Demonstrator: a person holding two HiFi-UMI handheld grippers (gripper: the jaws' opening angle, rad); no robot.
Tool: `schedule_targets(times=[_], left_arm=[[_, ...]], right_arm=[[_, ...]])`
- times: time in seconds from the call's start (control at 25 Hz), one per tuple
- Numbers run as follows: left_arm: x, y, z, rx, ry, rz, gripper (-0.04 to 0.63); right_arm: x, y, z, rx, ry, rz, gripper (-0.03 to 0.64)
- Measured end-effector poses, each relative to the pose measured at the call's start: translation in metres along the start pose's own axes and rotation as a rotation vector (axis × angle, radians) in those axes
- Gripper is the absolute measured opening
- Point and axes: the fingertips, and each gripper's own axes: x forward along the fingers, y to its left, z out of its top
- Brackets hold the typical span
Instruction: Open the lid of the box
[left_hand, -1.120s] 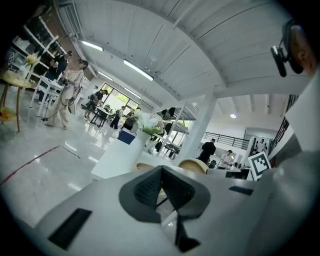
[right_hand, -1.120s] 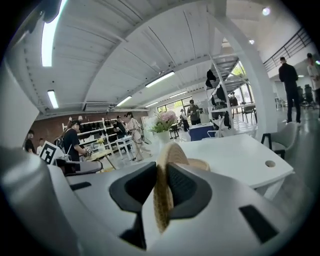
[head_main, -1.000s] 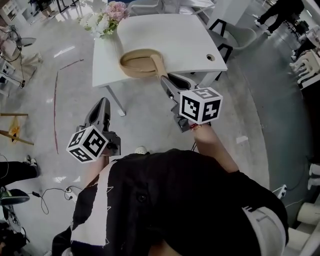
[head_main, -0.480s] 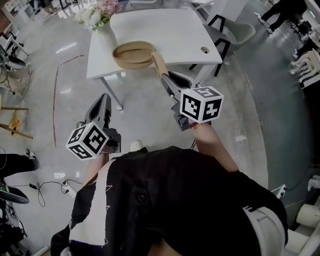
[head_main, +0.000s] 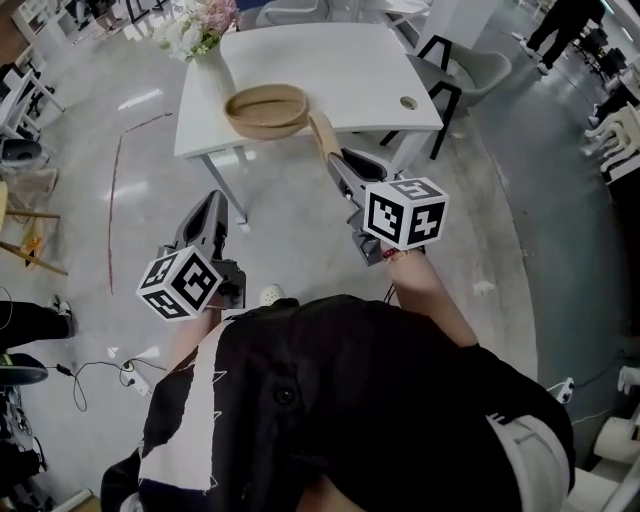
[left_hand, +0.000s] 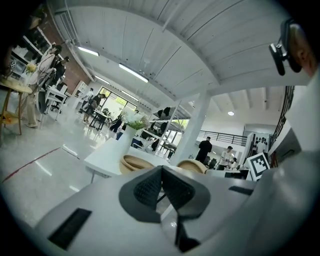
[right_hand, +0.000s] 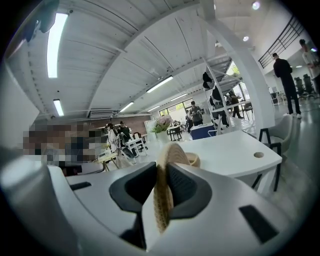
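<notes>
A round tan woven box (head_main: 265, 108) stands without its lid near the front left edge of the white table (head_main: 330, 60). Its flat woven lid (head_main: 322, 135) is off the box, held on edge in the air before the table's front edge. My right gripper (head_main: 337, 162) is shut on that lid. In the right gripper view the lid (right_hand: 169, 155) stands upright between the pads of the right gripper (right_hand: 162, 175), with the box (right_hand: 195, 160) behind it. My left gripper (head_main: 213, 208) hangs lower left over the floor, shut and empty; its pads meet at the left gripper's tip (left_hand: 161, 175).
A vase of flowers (head_main: 197, 35) stands at the table's far left corner. The tabletop has a cable hole (head_main: 407, 102) at the right. Chairs (head_main: 470, 65) stand right of the table. People walk in the background. Cables lie on the floor at lower left.
The table and box have slid slightly up and left in the head view. Both grippers hold their places and the lid stays gripped.
</notes>
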Motion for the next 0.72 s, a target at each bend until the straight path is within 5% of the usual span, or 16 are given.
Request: schedule_targets(times=[0.72], left_arm=[[0.007, 0.01, -0.008, -0.004, 0.024, 0.033, 0.011]], right_arm=[[0.012, -0.014, -0.011, 0.007, 0.035, 0.009, 0.081]])
